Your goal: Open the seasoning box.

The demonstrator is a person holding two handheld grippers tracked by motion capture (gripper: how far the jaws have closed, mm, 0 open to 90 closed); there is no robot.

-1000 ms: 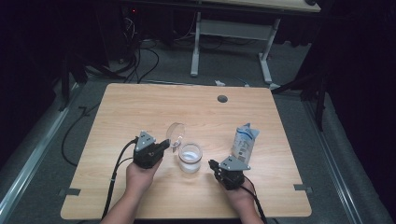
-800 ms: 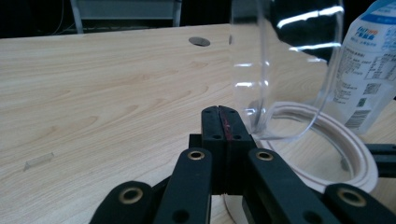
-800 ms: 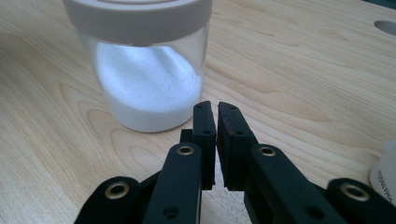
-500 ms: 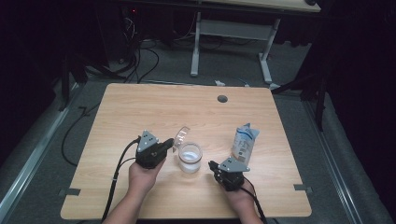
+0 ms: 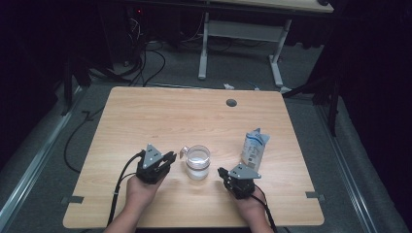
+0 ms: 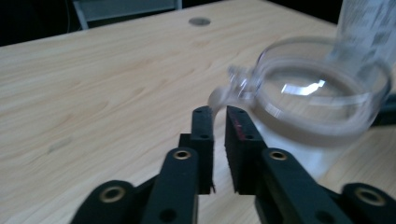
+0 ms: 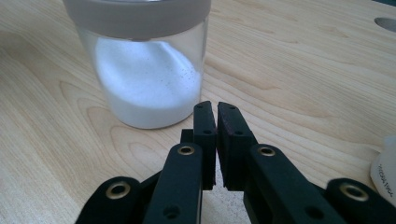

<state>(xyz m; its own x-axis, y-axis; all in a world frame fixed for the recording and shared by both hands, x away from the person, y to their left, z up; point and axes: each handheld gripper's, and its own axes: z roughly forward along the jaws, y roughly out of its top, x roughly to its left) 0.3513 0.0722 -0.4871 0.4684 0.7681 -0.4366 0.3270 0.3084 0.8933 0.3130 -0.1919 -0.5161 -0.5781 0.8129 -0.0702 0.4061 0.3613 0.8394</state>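
Jar (image 5: pixel 197 162): clear, white powder inside, lid shut, upright on the table (image 5: pixel 160 111).
Left gripper (image 5: pixel 167 158): just left of the jar; jaws have just been opening, a narrow gap, nothing gripped, lid tab just ahead.
Right gripper (image 5: pixel 222 172): just right of the jar; jaws nearly closed, empty.
Pouch (image 5: pixel 254 147): right of the jar, upright.

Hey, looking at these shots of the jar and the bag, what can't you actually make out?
- Print on the bag: too small in the high view, cut off by the edges in both gripper views.
- Lid seating on the jar: blurred in the left gripper view, cropped by the top edge in the right gripper view.
- The lid's tab by the left gripper: blurred, so contact is unclear.
- The white powder's identity.
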